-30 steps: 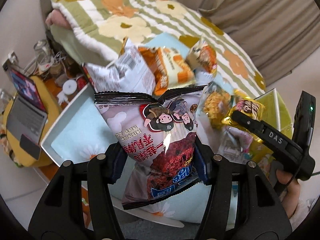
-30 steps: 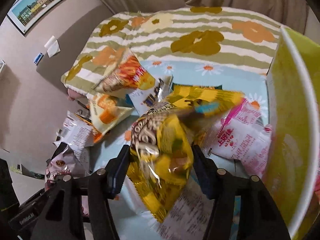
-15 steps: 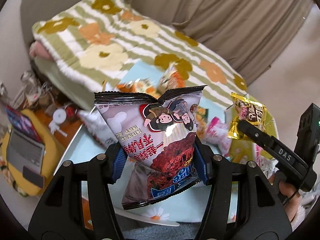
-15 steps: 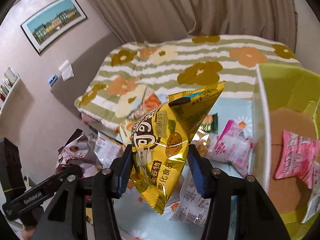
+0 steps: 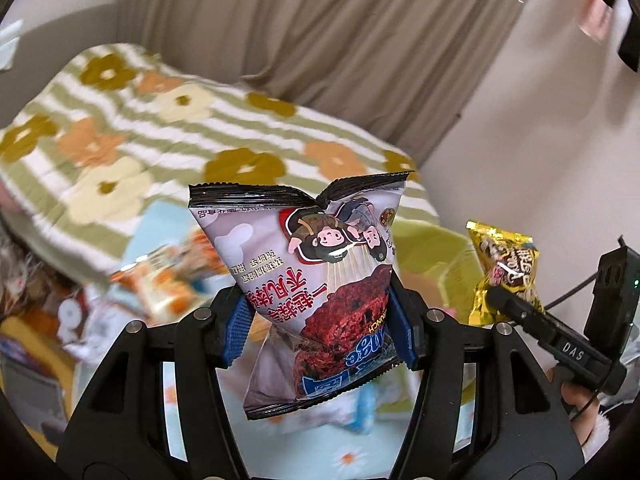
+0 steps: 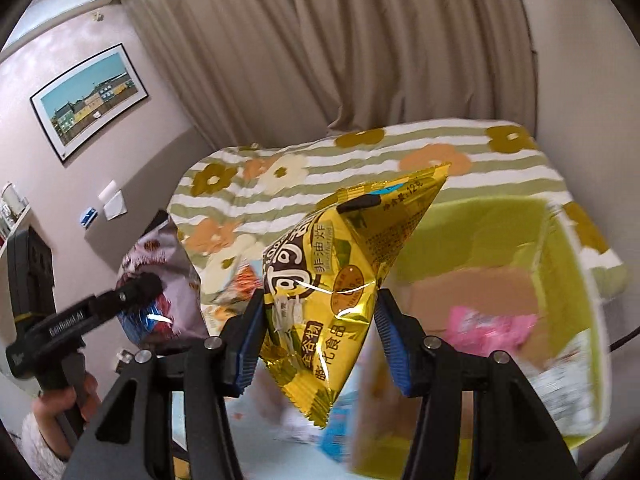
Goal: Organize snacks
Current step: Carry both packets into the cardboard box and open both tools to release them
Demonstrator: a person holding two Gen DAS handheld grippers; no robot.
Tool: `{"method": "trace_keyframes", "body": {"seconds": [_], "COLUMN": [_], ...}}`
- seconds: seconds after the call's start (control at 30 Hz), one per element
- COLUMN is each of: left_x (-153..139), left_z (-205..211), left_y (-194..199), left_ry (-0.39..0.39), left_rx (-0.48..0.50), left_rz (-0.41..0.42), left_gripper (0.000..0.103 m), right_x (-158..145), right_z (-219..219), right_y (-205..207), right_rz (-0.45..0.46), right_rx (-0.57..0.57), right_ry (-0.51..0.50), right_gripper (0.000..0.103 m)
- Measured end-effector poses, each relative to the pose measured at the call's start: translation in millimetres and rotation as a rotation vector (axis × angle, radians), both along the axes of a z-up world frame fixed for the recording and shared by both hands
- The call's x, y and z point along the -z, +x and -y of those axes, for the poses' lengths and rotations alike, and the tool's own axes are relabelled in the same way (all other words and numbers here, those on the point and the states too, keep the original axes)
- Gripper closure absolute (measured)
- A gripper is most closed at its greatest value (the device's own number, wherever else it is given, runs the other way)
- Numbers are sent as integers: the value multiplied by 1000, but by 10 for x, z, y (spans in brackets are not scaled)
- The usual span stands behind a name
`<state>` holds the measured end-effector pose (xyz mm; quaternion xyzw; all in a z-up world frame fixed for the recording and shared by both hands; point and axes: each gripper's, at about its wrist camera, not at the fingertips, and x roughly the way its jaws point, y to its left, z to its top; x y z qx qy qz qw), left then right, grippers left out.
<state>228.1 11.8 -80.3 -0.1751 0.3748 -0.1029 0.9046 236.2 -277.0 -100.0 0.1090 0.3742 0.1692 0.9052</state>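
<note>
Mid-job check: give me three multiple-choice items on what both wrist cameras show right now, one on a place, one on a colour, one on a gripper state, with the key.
1. Where does the green box lie relative to the yellow snack bag in the right wrist view?
A. To its right
B. To its left
C. Out of view

2. What colour is the packet inside the green box?
A. Blue
B. Pink
C. Black

3. What is the left hand-held gripper doing?
A. Hanging open and empty
B. Shut on a spoon
C. Shut on the grey-and-red snack bag

Key: 1 A, the box's green walls fill the right side of that view, behind the bag. 2 B, a blurred pink packet lies on the box's brown floor. 3 C, both blue pads press the bag's sides, and it hangs clear of the bed.
</note>
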Motion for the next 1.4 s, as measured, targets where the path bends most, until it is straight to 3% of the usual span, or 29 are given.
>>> {"method": "trace_keyframes", "body": {"seconds": [0.27,0.6,0.67,0.7,0.73,0.8,1.4], "left_x": [24,522,594,620,642,660,700], "left_z": [1093,2217,2336,2386,2433,2466,2016], "left_y": [579,1219,1284,1307,1325,1343,978], "left_ry": [-12,60,94,110,133,168,179], "left_rx": [118,204,208,211,211,200,170], "left_rz": [-29,-160,-170,-176,-187,-189,-199], "left_gripper": [48,48,42,29,13,6,6], "right_x": [35,369,429,449,473,502,720], "right_z": [779,1433,1514,1531,1550,1566,1425], "right_y": [207,431,473,481,490,495,764], "right_rz": [-22,-92,-106,-111,-115,-121,-196], "right_rx": [30,14,17,16,16,12,-46], "right_ry": [-46,-39,-30,-27,-26,-33,-70], "right_gripper": [54,54,54,54,54,54,54]}}
